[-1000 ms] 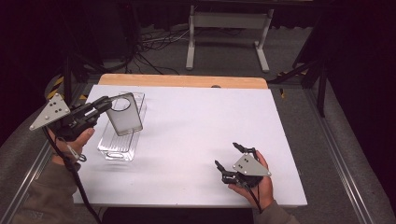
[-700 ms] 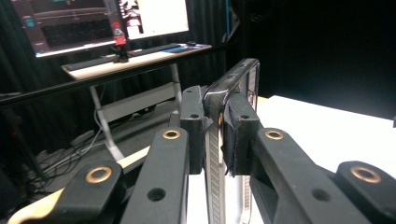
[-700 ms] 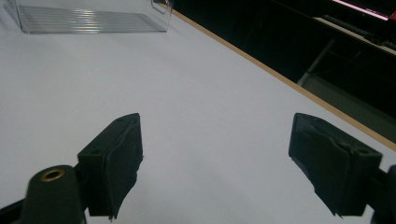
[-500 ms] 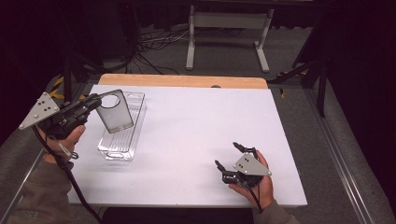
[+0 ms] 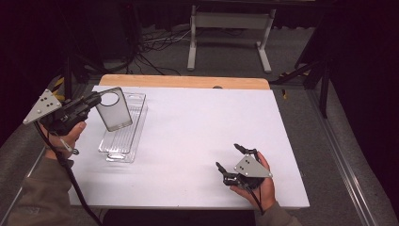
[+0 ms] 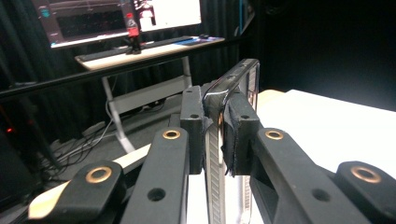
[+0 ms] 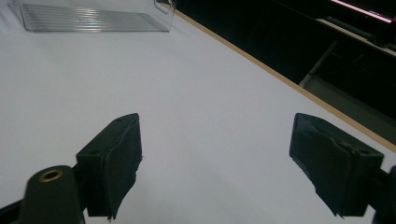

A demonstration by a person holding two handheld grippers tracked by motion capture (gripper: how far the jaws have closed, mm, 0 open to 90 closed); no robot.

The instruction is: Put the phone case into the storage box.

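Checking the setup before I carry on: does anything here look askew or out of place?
One thing: the clear panel with a round hole is off the table, tilted, clamped by an edge in the left gripper above the clear tray. The tray lies flat. The right gripper rests open, holding nothing.

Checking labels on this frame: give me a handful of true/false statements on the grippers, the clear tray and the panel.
1. The left gripper is shut on the smoky plastic panel. True.
2. The panel lies flat inside the clear tray. False: it is held up above the tray, tilted.
3. The right gripper holds a cup. False: its jaws stand open with nothing between them.
4. The clear tray rests on the left part of the white table. True.
5. The right gripper touches the tray. False: it sits far from it, near the table's front right.
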